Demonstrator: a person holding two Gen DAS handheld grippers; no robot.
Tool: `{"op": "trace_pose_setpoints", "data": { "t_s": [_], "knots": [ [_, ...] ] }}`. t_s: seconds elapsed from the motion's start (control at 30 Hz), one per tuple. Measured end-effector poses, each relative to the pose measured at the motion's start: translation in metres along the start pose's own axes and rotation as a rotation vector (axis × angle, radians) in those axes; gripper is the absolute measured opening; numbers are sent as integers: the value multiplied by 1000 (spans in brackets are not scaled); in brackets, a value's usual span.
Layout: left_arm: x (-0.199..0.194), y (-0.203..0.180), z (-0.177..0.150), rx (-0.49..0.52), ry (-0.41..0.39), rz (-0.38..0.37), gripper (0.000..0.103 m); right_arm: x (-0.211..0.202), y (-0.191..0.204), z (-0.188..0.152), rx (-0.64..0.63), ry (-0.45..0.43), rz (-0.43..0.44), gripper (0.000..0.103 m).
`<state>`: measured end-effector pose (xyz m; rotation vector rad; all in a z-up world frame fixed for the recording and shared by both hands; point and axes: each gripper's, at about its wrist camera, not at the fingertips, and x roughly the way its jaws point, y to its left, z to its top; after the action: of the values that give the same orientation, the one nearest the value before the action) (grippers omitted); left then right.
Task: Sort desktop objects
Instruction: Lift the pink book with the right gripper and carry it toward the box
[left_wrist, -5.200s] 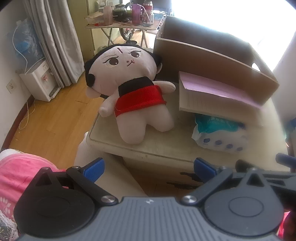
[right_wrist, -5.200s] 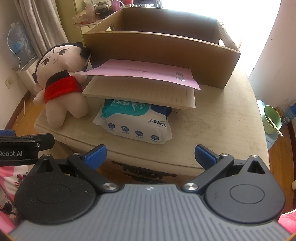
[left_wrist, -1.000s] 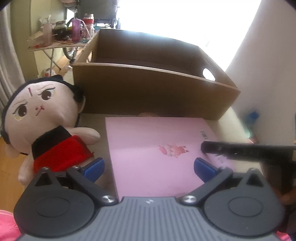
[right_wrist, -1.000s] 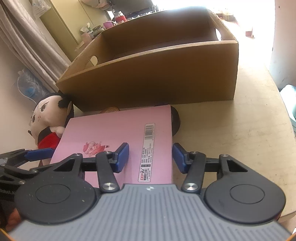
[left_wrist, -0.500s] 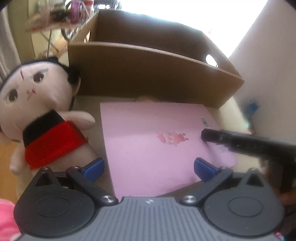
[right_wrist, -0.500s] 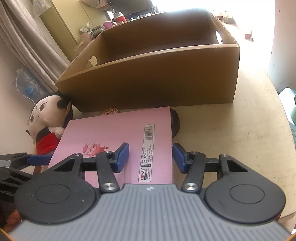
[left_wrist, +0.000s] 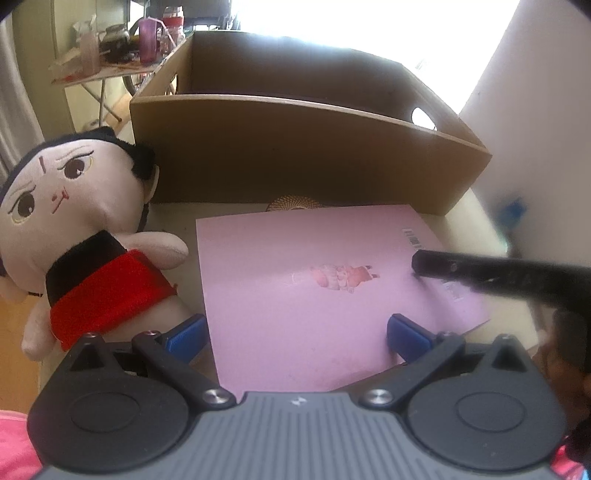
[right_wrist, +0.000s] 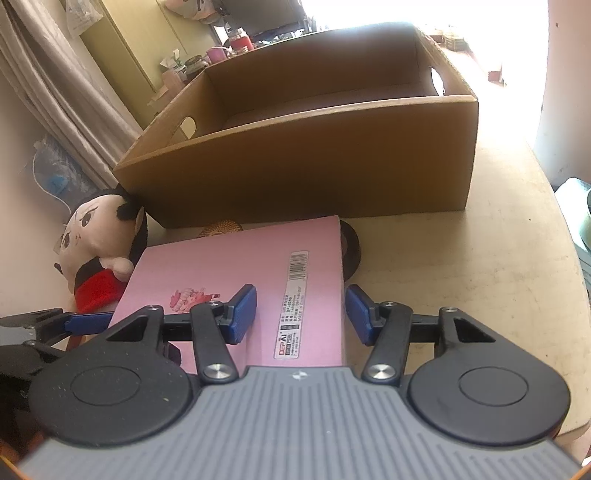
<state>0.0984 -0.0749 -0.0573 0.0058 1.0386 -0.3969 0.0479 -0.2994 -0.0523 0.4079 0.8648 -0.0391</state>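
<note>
Right gripper (right_wrist: 301, 314) clamps the pink notebook (right_wrist: 236, 288), left gripper (left_wrist: 295, 334) gaping wide; cover could buckle against the cardboard box (right_wrist: 314, 166).

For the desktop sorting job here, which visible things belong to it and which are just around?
Part of the job:
pink notebook
plush doll
cardboard box
dark round object under the notebook
woven round item

Just around:
folding table with bottles
curtain

A worn beige table (right_wrist: 480, 236) carries it all — a cardboard box (right_wrist: 314, 173) at the back, a plush doll (left_wrist: 74, 221) beside it, a pink notebook (left_wrist: 314, 288) in front.
</note>
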Motion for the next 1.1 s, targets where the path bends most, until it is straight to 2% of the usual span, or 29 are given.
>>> {"op": "trace_pose_setpoints", "data": {
  "t_s": [0.33,0.5,0.7,0.8,0.87,0.97,1.1],
  "knots": [
    [2,-4,1,20,-10,14,103,-13,-5,5,-4,-48,-53,66],
    [1,-5,-1,29,-15,19,103,-29,-4,9,-27,-112,-90,84],
    [0,-6,-1,31,-20,19,103,-48,9,12,-135,-207,-222,102],
    [0,-6,-2,30,-20,19,103,-58,13,7,-207,-276,-247,102],
    [0,-7,-2,30,-21,20,103,-62,15,3,-255,-293,-228,102],
    [0,-7,-2,33,-25,22,103,-61,16,1,-296,-242,-148,102],
    [-4,-9,-4,45,-41,25,103,-58,12,4,-285,-214,-119,102]
  ]
}}
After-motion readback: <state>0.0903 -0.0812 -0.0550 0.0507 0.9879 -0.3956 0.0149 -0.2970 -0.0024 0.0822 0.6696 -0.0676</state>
